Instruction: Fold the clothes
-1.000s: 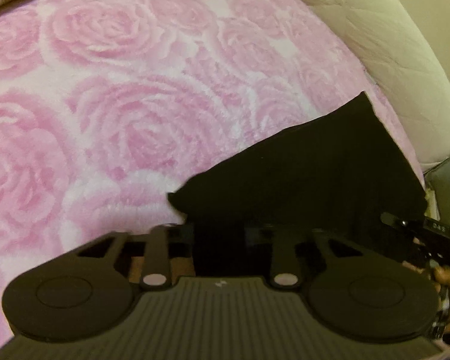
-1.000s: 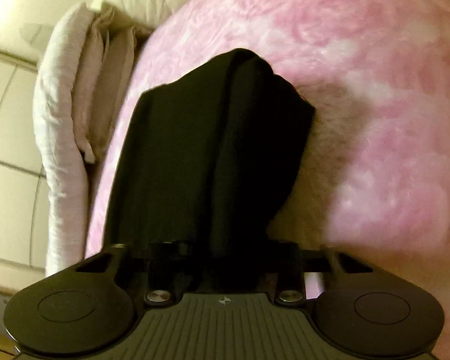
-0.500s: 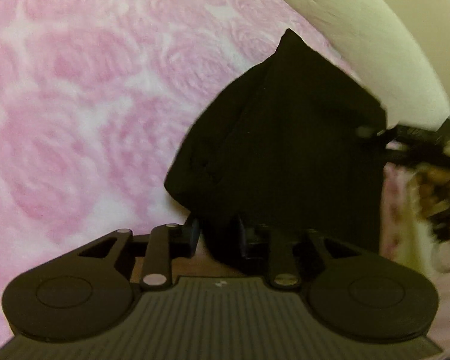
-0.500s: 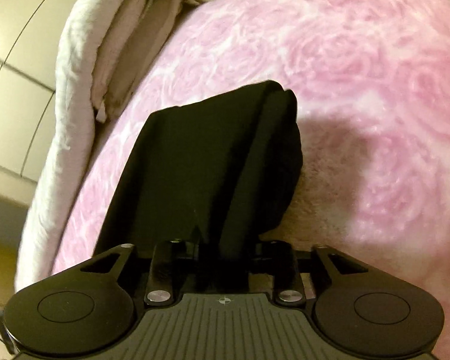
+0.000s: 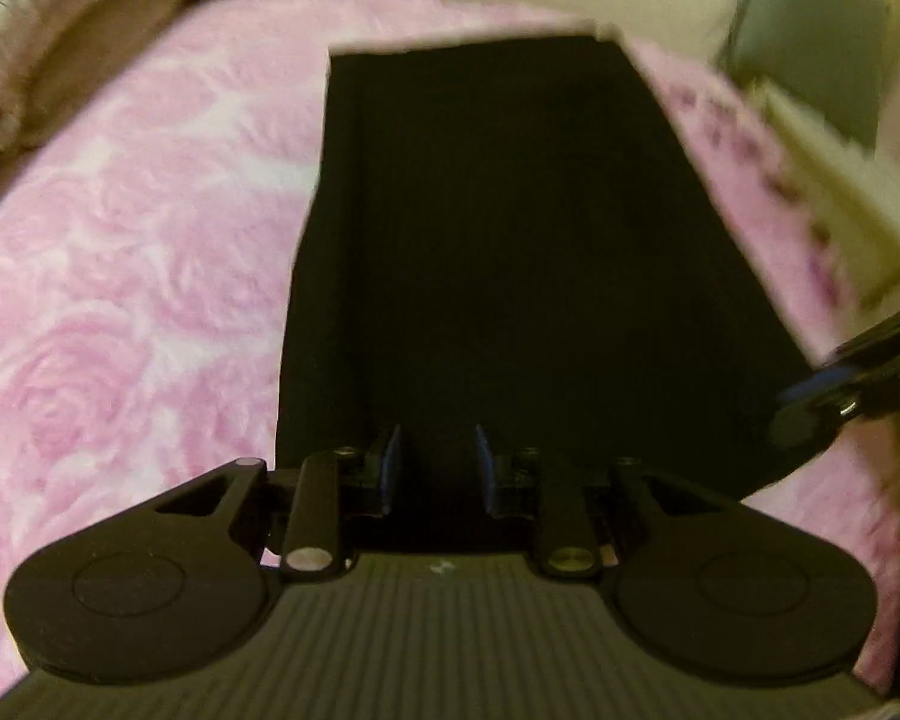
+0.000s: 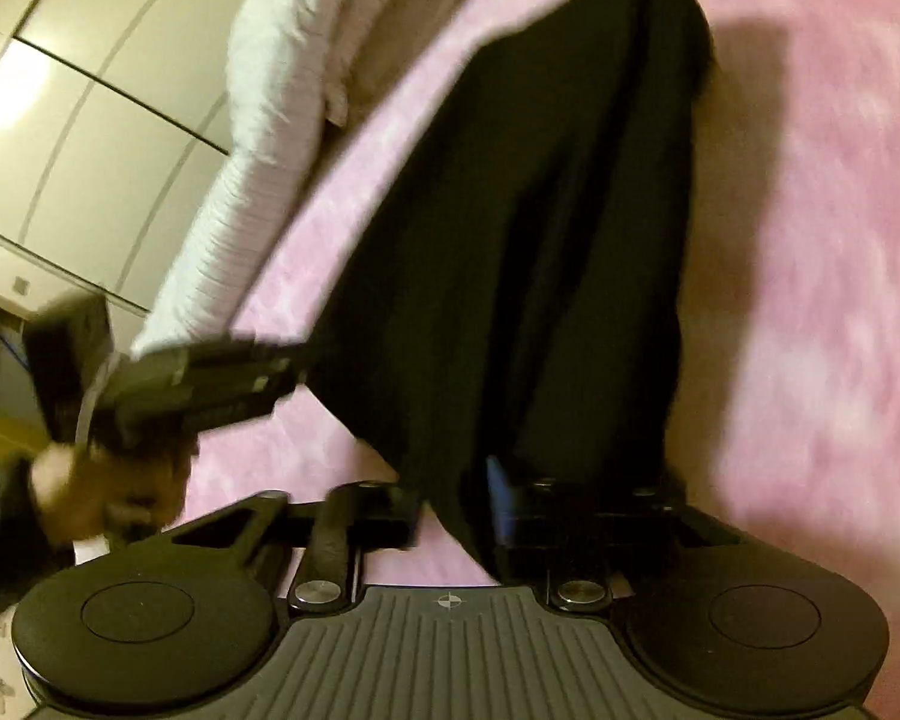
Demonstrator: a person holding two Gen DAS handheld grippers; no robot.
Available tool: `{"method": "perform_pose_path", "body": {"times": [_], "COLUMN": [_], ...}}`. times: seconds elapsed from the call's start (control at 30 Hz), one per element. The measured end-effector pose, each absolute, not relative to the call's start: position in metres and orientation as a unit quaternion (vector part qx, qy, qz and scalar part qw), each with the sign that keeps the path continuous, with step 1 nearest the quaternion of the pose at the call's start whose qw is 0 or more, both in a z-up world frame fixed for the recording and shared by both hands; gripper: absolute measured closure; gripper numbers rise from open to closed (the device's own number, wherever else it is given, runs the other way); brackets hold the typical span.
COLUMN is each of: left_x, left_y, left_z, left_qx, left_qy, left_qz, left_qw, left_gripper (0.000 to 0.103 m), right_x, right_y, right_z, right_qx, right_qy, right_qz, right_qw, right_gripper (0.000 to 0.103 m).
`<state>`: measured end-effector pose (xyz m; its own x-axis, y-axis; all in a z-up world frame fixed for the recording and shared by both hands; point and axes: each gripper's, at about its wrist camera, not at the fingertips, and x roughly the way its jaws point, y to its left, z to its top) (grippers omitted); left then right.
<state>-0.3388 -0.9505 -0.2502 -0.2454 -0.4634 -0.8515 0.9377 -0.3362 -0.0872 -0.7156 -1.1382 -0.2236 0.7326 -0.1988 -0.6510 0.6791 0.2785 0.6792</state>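
garment (image 5: 510, 252): solid black, no print | blanket (image 5: 126, 276): pink w/ paler rose pattern (blurs to plain pink in right-wrist view) | quilt (image 6: 282, 78): off-white/cream, fine ribbed stripes | left gripper (image 5: 435, 468): black body, blue pads | right gripper (image 6: 453, 510): black, blue pad | wall panels (image 6: 90, 96): cream, dark seams

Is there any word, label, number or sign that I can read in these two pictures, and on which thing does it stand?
No readable words or numbers.
Left gripper: a small pale mark on its body, too blurred to read.
Right gripper: a small crosshair sign on its body, no letters.
Black garment: no label visible.
Pink blanket: rose pattern only; dark marks near its right edge are too blurred to read.
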Motion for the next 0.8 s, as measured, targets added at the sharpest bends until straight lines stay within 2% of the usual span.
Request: {"method": "perform_pose_path", "body": {"times": [0.03, 0.17, 0.3, 0.37, 0.57, 0.8], "left_x": [-0.336, -0.325, -0.321, -0.321, -0.32, -0.318], "left_y": [-0.951, -0.944, -0.941, -0.943, -0.951, -0.953], "left_z": [-0.258, -0.265, -0.27, -0.27, -0.272, -0.274], "left_qx": [0.383, 0.374, 0.367, 0.367, 0.369, 0.363], "left_qy": [0.311, 0.318, 0.317, 0.316, 0.311, 0.308], "left_qz": [-0.727, -0.733, -0.74, -0.742, -0.752, -0.762], "left_qw": [0.477, 0.471, 0.466, 0.464, 0.449, 0.44], "left_gripper": [0.082, 0.082, 0.082, 0.082, 0.082, 0.082], "right_x": [-0.718, -0.744, -0.771, -0.764, -0.702, -0.703], "right_y": [-1.133, -1.124, -1.126, -1.13, -1.121, -1.103], "right_z": [-0.23, -0.242, -0.257, -0.255, -0.234, -0.217], "right_qx": [0.533, 0.571, 0.633, 0.616, 0.499, 0.477], "right_qy": [0.225, 0.165, 0.069, 0.085, 0.211, 0.204], "right_qz": [-0.296, -0.321, -0.348, -0.355, -0.344, -0.363], "right_qw": [0.76, 0.737, 0.689, 0.698, 0.767, 0.774], "right_gripper": [0.087, 0.088, 0.088, 0.088, 0.088, 0.088]}}
